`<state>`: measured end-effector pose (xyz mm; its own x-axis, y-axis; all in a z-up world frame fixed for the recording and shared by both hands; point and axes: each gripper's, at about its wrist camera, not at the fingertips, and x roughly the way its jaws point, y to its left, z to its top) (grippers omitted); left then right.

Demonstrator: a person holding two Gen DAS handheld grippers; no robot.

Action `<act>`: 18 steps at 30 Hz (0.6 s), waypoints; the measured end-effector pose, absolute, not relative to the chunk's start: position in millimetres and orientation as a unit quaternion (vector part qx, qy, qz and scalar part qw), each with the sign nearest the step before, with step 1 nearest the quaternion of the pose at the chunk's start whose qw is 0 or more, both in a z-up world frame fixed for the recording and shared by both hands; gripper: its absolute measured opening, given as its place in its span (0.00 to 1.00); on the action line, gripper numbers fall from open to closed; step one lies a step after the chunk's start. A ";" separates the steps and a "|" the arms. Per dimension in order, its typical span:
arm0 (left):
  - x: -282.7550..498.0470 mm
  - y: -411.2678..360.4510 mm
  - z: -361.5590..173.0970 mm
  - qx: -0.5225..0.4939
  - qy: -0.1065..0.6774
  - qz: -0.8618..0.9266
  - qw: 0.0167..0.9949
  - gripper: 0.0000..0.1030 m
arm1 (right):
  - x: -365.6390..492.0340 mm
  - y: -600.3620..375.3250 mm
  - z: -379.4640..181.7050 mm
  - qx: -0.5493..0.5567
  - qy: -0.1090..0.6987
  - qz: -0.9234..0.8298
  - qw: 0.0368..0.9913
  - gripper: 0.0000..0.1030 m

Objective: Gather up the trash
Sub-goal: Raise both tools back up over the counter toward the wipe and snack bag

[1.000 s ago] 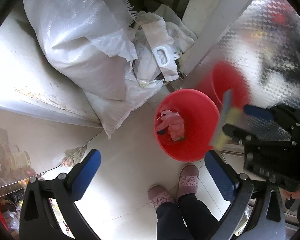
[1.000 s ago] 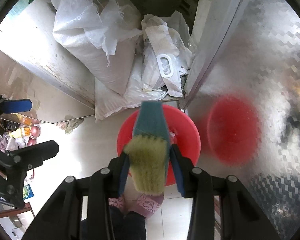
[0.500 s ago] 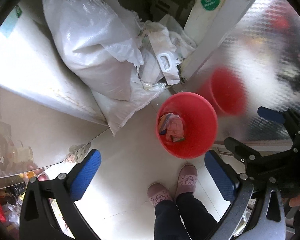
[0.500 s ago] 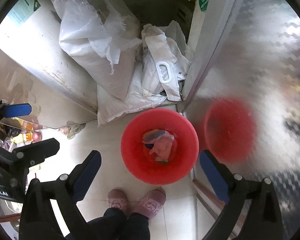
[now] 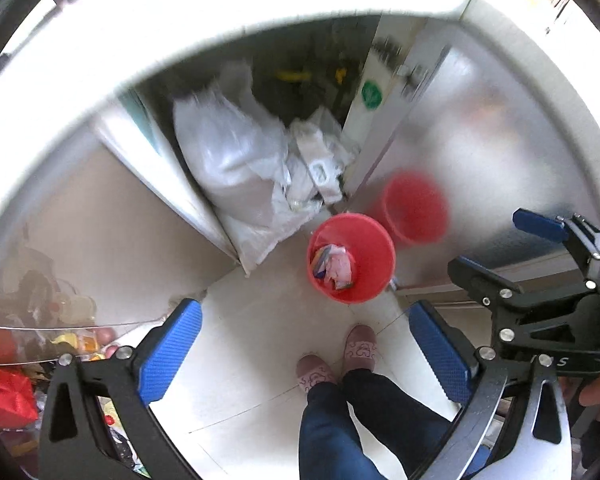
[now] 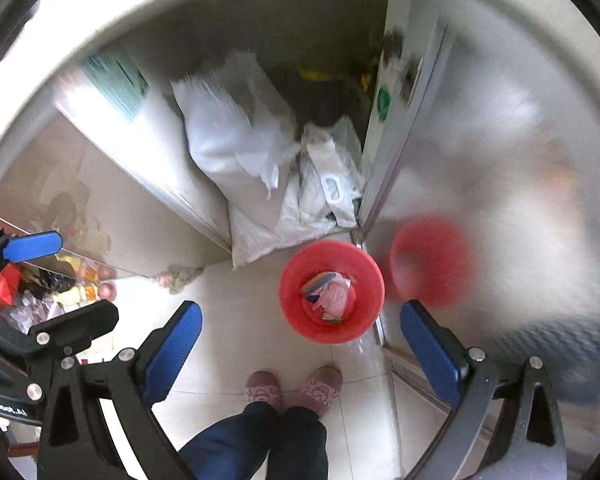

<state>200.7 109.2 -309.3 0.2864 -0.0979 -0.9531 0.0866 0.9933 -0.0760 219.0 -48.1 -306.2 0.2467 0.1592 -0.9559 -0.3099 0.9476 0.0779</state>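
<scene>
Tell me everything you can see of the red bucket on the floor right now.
The red bucket is round, open-topped and looks like smooth plastic. It stands upright on the pale tiled floor, just ahead of the person's slippers and beside the shiny metal panel, which mirrors it as a red blur. White sacks lie behind it. Inside sit crumpled pink trash and a blue-backed brush. Neither gripper touches it.

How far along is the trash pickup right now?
Done: the blue-handled scrub brush and crumpled pink wrapper lie in the round red plastic bucket. In hand: nothing; the right gripper, jaws just opened, and left gripper are empty. Left: clutter at the left edge, possibly.
</scene>
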 end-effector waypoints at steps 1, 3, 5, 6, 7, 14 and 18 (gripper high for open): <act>198.9 110.7 -294.7 -0.005 0.588 -0.056 0.807 1.00 | 216.4 -47.5 -292.1 -0.063 0.592 0.147 0.790 0.97; 192.9 113.1 -258.7 -0.008 0.571 -0.059 0.819 1.00 | 209.2 -47.8 -261.9 -0.066 0.585 0.140 0.796 0.97; 188.5 114.3 -225.0 -0.005 0.556 -0.065 0.829 1.00 | 202.6 -48.7 -231.8 -0.063 0.578 0.138 0.802 0.97; 186.3 113.4 -206.1 0.002 0.545 -0.067 0.836 1.00 | 200.9 -49.1 -216.4 -0.063 0.573 0.138 0.806 0.97; 186.8 113.4 -195.3 0.007 0.538 -0.069 0.840 1.00 | 198.0 -49.7 -201.3 -0.065 0.566 0.137 0.810 0.97; 178.3 99.5 -116.7 0.026 0.491 -0.102 0.865 1.00 | 180.4 -66.4 -113.9 -0.057 0.524 0.113 0.842 0.99; 179.4 86.1 -95.8 0.034 0.483 -0.132 0.865 1.00 | 176.5 -75.8 -83.1 -0.065 0.504 0.094 0.856 0.99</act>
